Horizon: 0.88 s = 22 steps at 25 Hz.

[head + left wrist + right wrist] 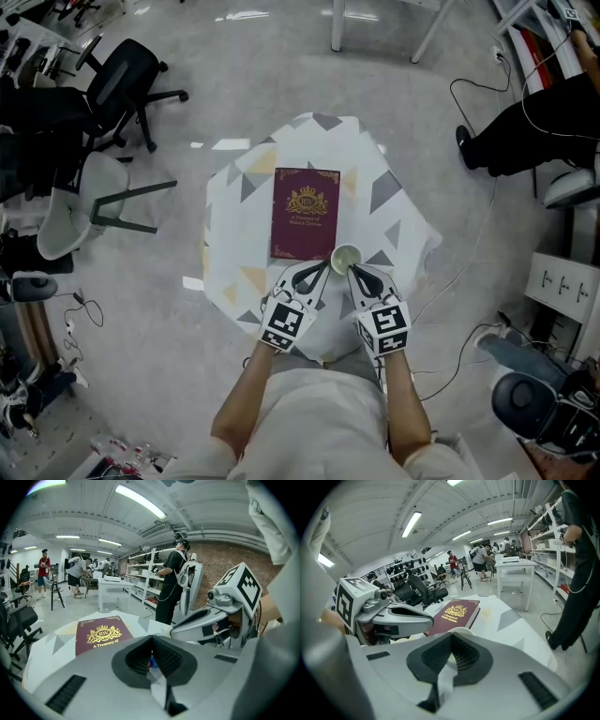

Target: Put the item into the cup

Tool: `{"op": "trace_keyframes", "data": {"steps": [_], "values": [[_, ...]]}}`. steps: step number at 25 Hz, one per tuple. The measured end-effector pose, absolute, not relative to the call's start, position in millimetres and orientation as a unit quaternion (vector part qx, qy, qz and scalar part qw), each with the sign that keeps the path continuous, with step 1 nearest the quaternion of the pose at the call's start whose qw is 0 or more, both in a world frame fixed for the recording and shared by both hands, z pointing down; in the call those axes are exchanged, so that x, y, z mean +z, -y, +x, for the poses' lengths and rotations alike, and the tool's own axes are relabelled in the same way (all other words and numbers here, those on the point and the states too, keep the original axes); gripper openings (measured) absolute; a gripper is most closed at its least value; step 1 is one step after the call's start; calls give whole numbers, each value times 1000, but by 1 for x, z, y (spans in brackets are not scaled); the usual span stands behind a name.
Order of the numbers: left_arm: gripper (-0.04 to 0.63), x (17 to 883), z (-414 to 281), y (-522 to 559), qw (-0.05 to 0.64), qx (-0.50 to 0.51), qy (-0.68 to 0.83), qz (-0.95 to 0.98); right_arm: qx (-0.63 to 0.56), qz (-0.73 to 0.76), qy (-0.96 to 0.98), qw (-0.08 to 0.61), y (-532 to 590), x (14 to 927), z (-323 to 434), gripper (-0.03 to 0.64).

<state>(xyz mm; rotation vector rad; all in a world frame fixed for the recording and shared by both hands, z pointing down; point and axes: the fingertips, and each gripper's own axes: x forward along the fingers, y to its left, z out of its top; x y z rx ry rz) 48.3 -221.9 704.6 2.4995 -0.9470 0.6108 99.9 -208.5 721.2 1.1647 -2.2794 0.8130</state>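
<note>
A white cup (345, 256) stands on the patterned table (396, 217), just off the near right corner of a maroon book (305, 214). My left gripper (323, 267) is at the cup's left side, shut on a small blue item (150, 662) that shows only as a sliver between the pads. My right gripper (353, 271) is at the cup's near right rim (459, 630) and looks shut on it, with a cream sliver between its pads. In the left gripper view, the right gripper (202, 620) sits close alongside.
The book (454, 614) lies flat in the table's middle, beyond the cup. Office chairs (117, 84) stand on the floor to the left. A seated person's leg (506, 141) and cables are to the right. A person (171, 585) stands beyond the table.
</note>
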Motion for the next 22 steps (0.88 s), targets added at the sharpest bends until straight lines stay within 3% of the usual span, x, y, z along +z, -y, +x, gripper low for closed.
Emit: {"op": "trace_keyframes", "data": {"steps": [22], "values": [[14,717,60,216,200,228,317,898,309,417,814,261,211,750,94,6]]}}
